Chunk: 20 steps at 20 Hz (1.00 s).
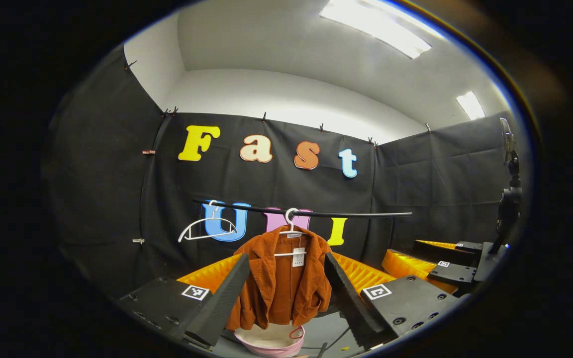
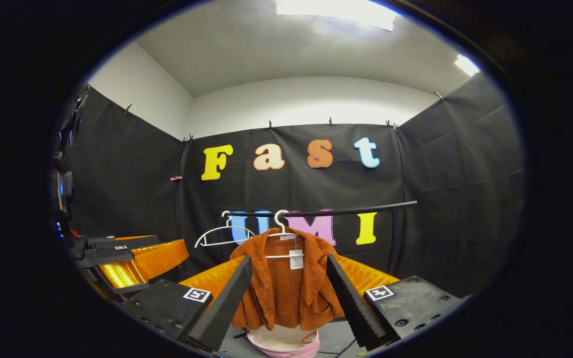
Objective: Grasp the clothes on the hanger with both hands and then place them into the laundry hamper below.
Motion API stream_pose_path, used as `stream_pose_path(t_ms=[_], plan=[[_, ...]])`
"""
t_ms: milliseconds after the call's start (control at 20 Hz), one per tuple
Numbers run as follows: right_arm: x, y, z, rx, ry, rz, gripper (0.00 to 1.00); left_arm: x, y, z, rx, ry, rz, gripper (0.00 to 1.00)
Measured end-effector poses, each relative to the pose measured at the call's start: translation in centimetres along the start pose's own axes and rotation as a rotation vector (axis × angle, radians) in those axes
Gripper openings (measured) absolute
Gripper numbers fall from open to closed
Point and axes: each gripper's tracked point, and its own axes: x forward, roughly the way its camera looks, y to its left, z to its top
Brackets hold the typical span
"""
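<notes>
A rust-orange corduroy jacket (image 1: 284,283) (image 2: 289,286) hangs on a white hanger (image 1: 291,226) (image 2: 281,226) from a black rail (image 1: 316,214) (image 2: 346,211). Below it stands a pink-rimmed laundry hamper (image 1: 271,340) (image 2: 284,343). My left gripper (image 1: 286,293) is open, some way short of the jacket, which shows between its fingers. My right gripper (image 2: 289,293) is open too and frames the jacket from a distance. The right gripper (image 1: 440,263) also shows at the right of the left gripper view. At the left edge of the right gripper view I see the left gripper (image 2: 117,258).
An empty white hanger (image 1: 208,229) (image 2: 224,234) hangs on the rail to the left of the jacket. Black cloth walls close the booth at the back and sides. A black stand (image 1: 508,199) rises at the far right of the left gripper view. A cable (image 1: 334,340) lies on the floor beside the hamper.
</notes>
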Motion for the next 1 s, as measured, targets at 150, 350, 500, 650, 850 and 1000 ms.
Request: stream_pose_path(t_ms=[150, 350, 500, 650, 850, 1000], plan=[[-0.1, 0.7, -0.3, -0.006, 0.001, -0.011, 0.97, 0.0, 1.0, -0.8, -0.003, 0.004, -0.011, 0.96], [-0.2, 1.4, -0.7, -0.015, 0.003, -0.033, 0.96, -0.1, 1.8, -1.4, -0.007, 0.014, -0.035, 0.96], [-0.2, 1.6, -1.3, -0.025, 0.011, -0.056, 0.96, 0.1, 2.1, -2.0, -0.006, 0.027, -0.051, 0.96], [0.3, 1.8, -1.9, -0.036, 0.02, -0.064, 0.97, 0.6, 2.6, -2.5, -0.016, 0.031, -0.058, 0.96], [2.4, 1.5, -3.3, -0.058, 0.041, -0.069, 0.97, 2.7, 2.8, -3.9, -0.028, 0.048, -0.073, 0.96], [5.3, 1.4, -5.1, -0.052, 0.064, -0.05, 0.97, 5.5, 3.1, -5.3, -0.025, 0.06, -0.07, 0.96]])
